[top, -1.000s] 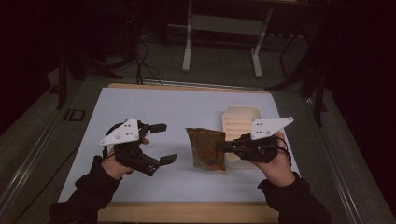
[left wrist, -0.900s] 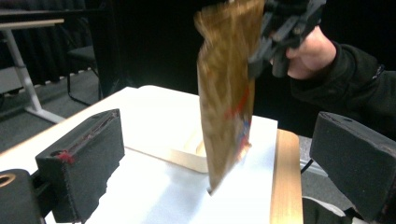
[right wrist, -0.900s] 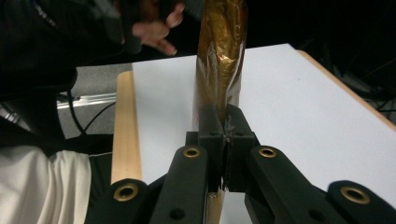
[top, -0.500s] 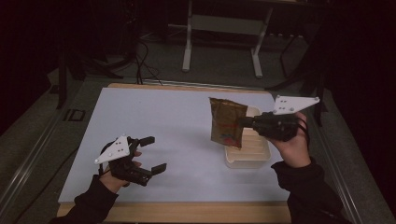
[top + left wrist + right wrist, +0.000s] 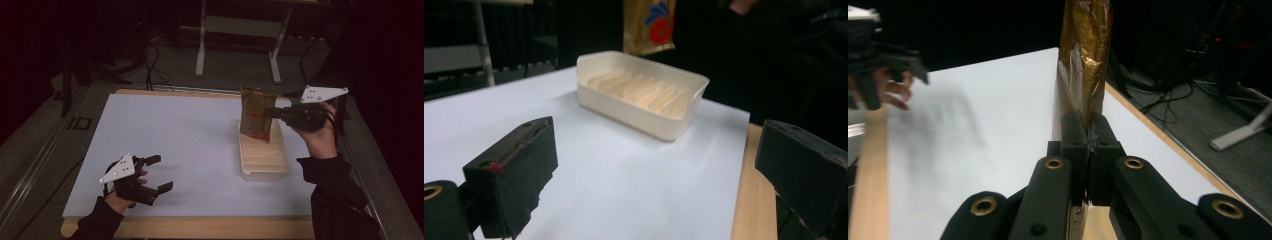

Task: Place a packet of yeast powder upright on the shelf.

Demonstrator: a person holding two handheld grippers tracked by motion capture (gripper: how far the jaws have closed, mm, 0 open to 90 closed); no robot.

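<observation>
- Wrapper (image 5: 256,114) is off the tray (image 5: 263,172), pinched in my right gripper (image 5: 276,113) above its far end
- Left gripper (image 5: 156,173) gapes, idle, well left of tray
- Left: setting wrapper aside

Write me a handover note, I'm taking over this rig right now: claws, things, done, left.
Right claw: shut on the gold snack pouch, held upright in the air above the far end of the ribbed plastic tray.
Left claw: open, nothing between its jaws, low over the near left of the white table mat.
Done: pouch lifted clear.
Left: probably set the pouch down, perhaps into the tray.
</observation>
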